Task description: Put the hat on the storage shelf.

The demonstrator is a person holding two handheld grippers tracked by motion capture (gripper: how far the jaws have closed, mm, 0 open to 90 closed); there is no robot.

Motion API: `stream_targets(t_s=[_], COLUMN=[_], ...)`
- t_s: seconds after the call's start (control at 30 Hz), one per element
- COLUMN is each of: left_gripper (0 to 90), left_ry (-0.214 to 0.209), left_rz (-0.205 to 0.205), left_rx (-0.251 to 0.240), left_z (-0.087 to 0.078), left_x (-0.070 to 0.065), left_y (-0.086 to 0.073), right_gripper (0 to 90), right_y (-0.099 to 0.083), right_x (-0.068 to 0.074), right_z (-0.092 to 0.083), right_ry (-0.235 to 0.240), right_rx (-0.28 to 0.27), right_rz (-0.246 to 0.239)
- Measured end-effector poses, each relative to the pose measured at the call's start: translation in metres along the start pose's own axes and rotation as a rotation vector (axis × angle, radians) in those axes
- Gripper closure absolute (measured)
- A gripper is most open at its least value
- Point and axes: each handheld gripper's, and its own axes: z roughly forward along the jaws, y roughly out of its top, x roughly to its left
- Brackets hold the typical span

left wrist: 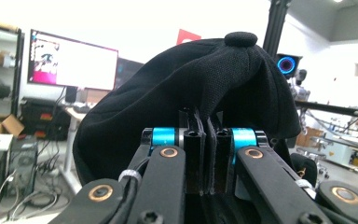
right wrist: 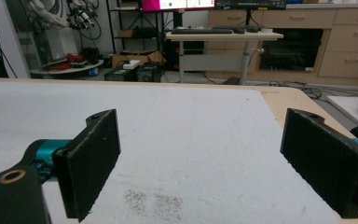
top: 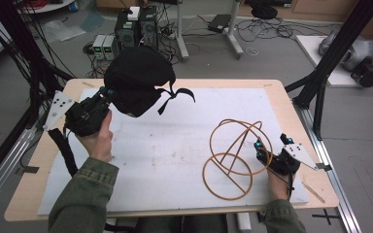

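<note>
A black cap (top: 136, 80) hangs in the air over the table's far left corner, its strap (top: 179, 93) dangling to the right. My left gripper (top: 108, 92) is shut on the cap's edge. In the left gripper view the fabric is pinched between the closed jaws (left wrist: 204, 140) and the cap's crown (left wrist: 191, 84) rises above them. An orange wire frame of looped rings (top: 233, 121) stands on the white mat at the right. My right gripper (top: 271, 141) rests just right of that frame, and its jaws (right wrist: 200, 154) stand wide open over bare mat.
A white mat (top: 175, 145) covers most of the wooden table (top: 291, 111). Black frame posts rise at both sides of the table. Beyond the far edge are computers, cables and desk legs on the floor.
</note>
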Motion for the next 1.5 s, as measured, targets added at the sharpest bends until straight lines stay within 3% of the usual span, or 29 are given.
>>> stream_targets(t_s=[0.3,0.63,0.8,0.87,0.9,1.0,1.03,1.07,1.23,1.5], left_gripper=[87.3,87.3,87.3,87.3,87.4,87.4,87.3,87.3,87.3,87.3], left_ry=[-0.088,-0.226,-0.342,-0.361,-0.407,-0.444,-0.477,-0.477,-0.554,-0.628], left_rz=[0.004,-0.005,-0.055,-0.063,-0.085,-0.103,-0.128,-0.128,-0.201,-0.204], left_rx=[-0.007,0.007,0.001,-0.002,0.001,-0.002,-0.004,-0.004,-0.008,0.03], left_z=[0.005,0.017,0.027,0.029,0.033,0.036,0.037,0.037,0.043,0.055], left_x=[-0.012,-0.031,-0.042,-0.044,-0.046,-0.047,-0.047,-0.047,-0.051,-0.067], left_y=[0.005,-0.001,-0.01,-0.011,-0.011,-0.011,-0.01,-0.01,-0.01,-0.017], right_gripper=[11.0,11.0,11.0,11.0,11.0,11.0,11.0,11.0,11.0,11.0], right_y=[0.0,0.0,0.0,0.0,0.0,0.0,0.0,0.0,0.0,0.0], right_x=[0.001,0.001,0.001,0.001,0.001,0.001,0.001,0.001,0.001,0.002], right_z=[0.0,0.001,0.001,0.001,0.001,0.001,0.001,0.001,0.001,0.001], right_ry=[0.007,0.01,0.011,0.013,0.014,0.014,0.014,0.013,0.014,0.016], right_rx=[-0.002,-0.004,-0.001,0.0,0.002,0.003,0.002,-0.001,0.001,-0.001], right_rz=[-0.001,-0.011,-0.009,-0.01,-0.008,-0.007,-0.007,-0.012,-0.006,-0.023])
